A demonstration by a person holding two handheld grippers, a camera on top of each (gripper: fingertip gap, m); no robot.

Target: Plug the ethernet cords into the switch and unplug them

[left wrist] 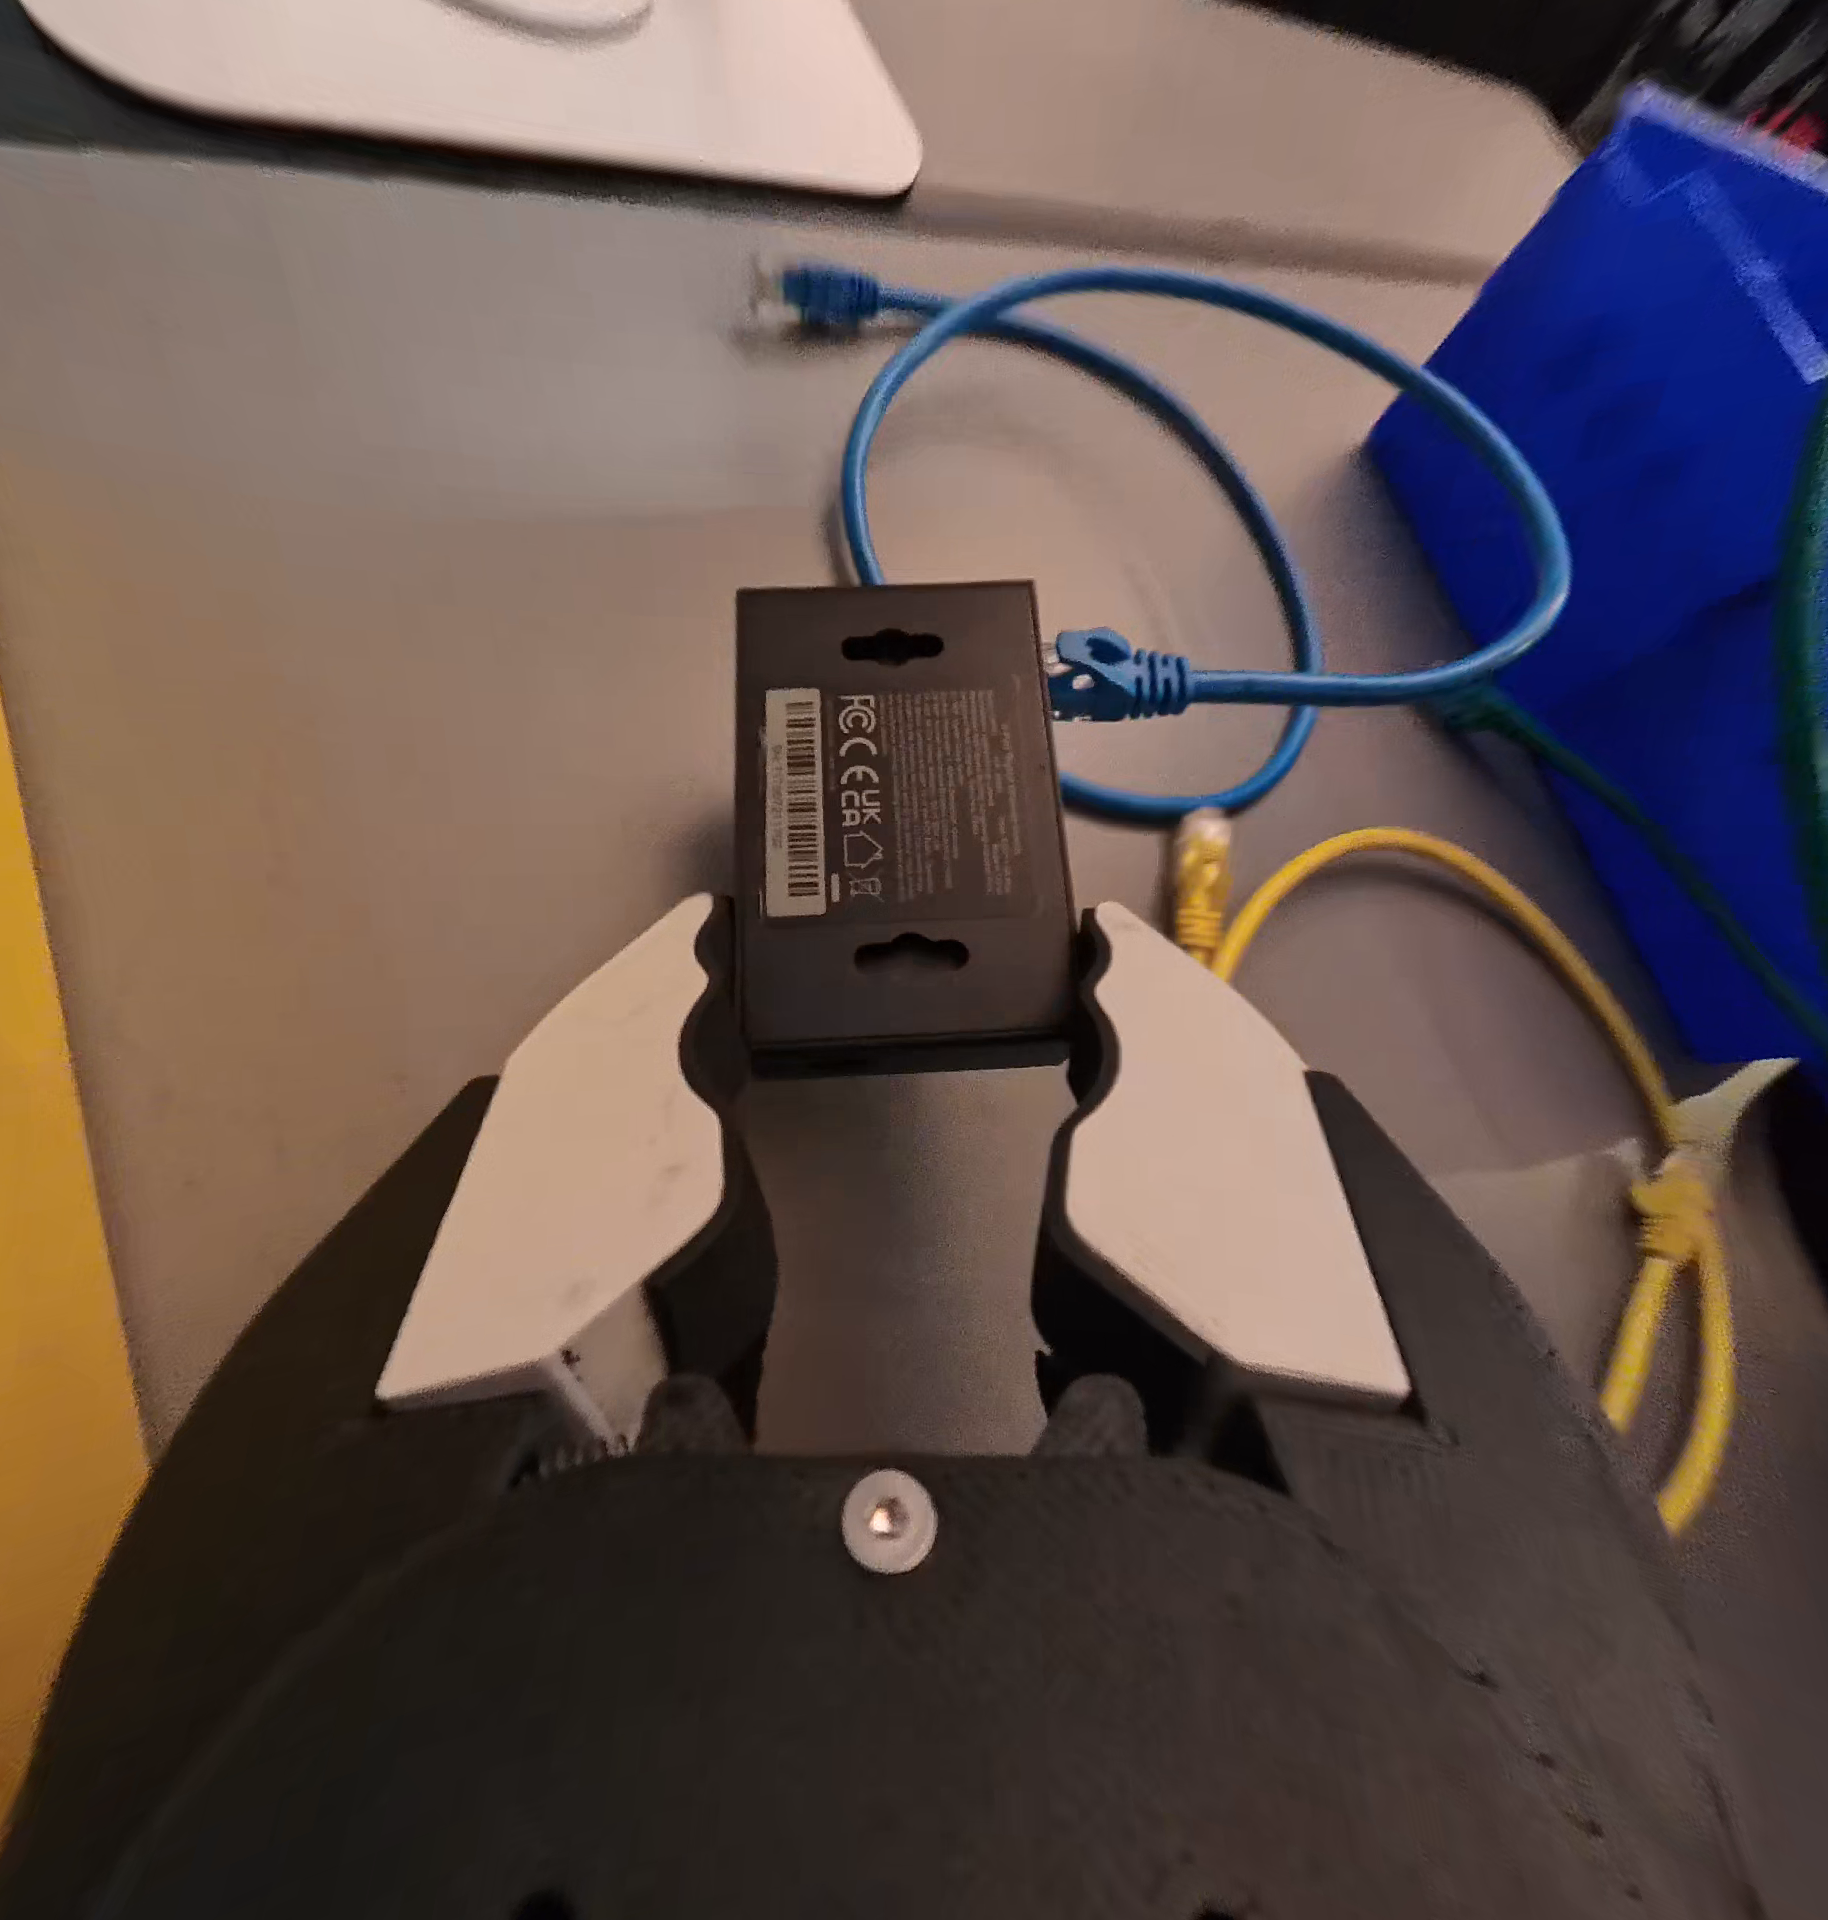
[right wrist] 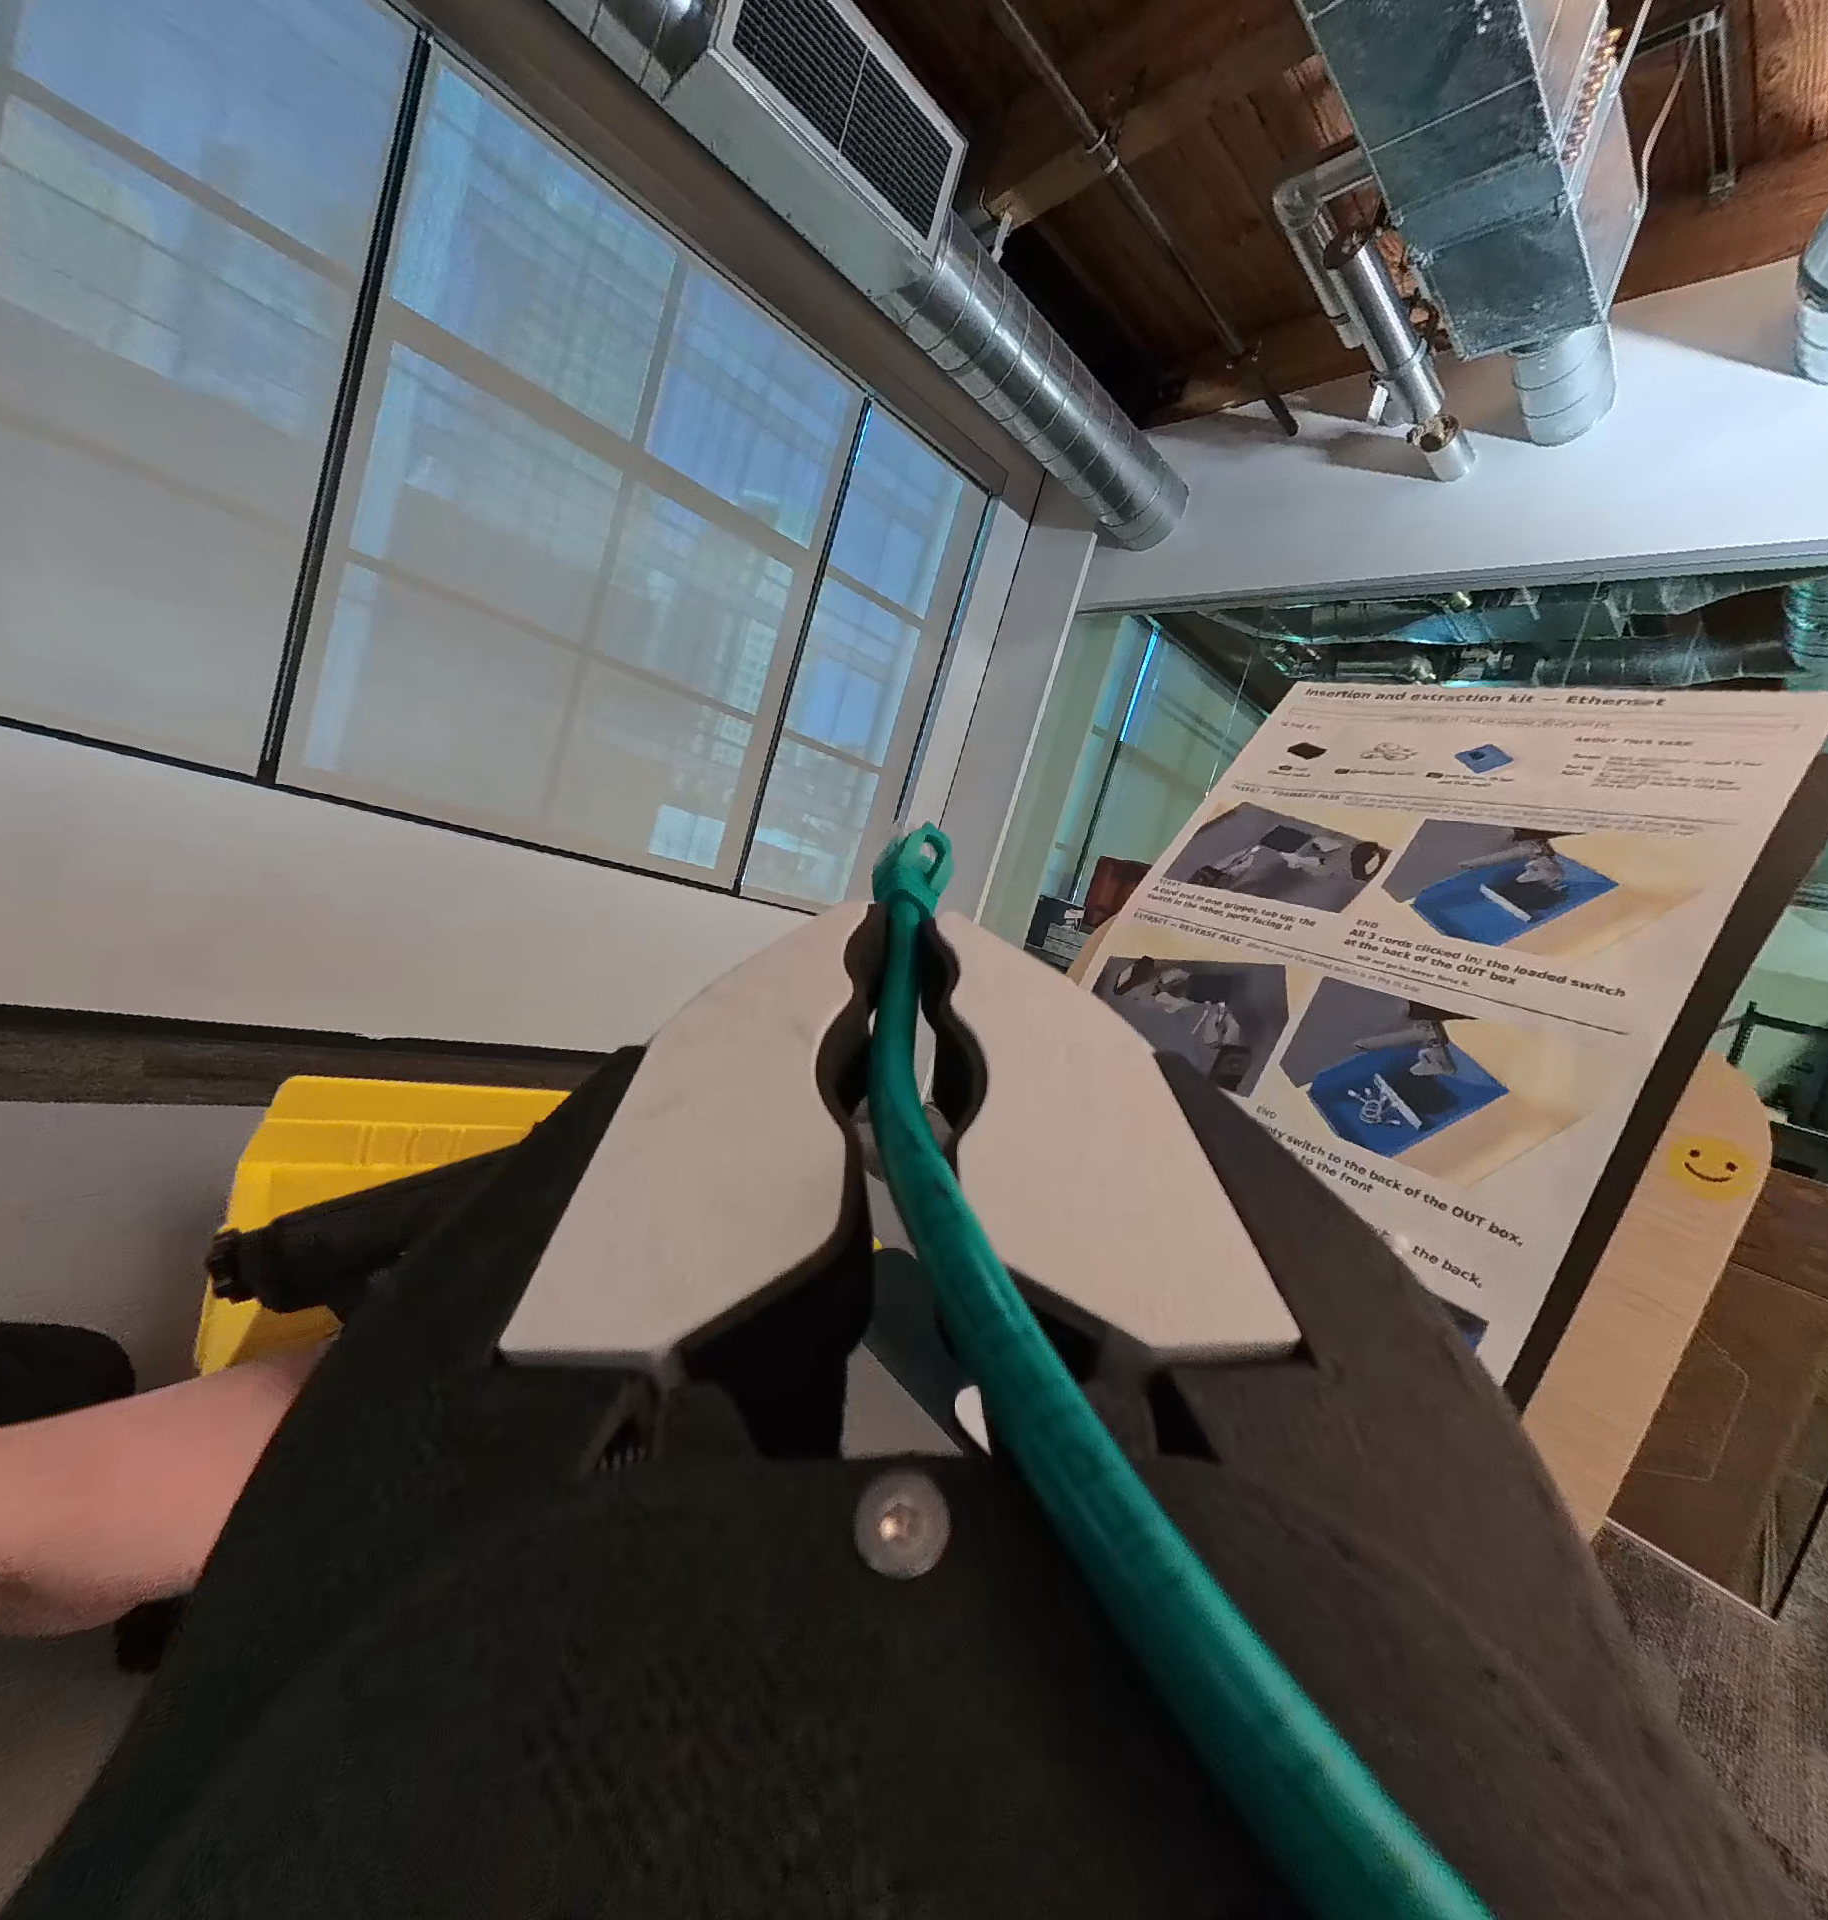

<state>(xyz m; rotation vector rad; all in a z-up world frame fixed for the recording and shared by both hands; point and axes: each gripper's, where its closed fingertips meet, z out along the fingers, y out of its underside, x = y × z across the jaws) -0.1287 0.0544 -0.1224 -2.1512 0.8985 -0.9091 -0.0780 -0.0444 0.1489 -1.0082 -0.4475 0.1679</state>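
Black and boxy, the switch [left wrist: 894, 810] sits pinched at its near end between the fingers of the left gripper [left wrist: 897, 971], its underside with a sticker and two keyhole slots facing the camera. It is held above a grey table [left wrist: 370, 623]. On the switch's right side, a blue cord [left wrist: 1305, 681] has its plug at a port, apparently seated; the cord loops over the table and its other plug [left wrist: 827, 296] lies free farther back. A yellow cord [left wrist: 1409, 873] lies on the table to the right of the switch, one plug [left wrist: 1201, 862] just beside the switch but not touching it, the other end bundled nearer the camera. A blue bin [left wrist: 1637, 520] stands at the right edge, and a green cord [left wrist: 1814, 582] runs in front of it. A yellow strip borders the table on the left.

In the right wrist view the right gripper [right wrist: 902, 935] points up toward windows and ceiling ducts. Its fingers are pressed together on the green cord [right wrist: 993, 1299] just behind its plug [right wrist: 910, 862], which sticks out past the tips; the cord trails back over the gripper body. A printed instruction sheet [right wrist: 1409, 987] stands to the right, a yellow bin [right wrist: 370, 1164] sits at the left, and a person's forearm [right wrist: 89, 1486] shows below it.
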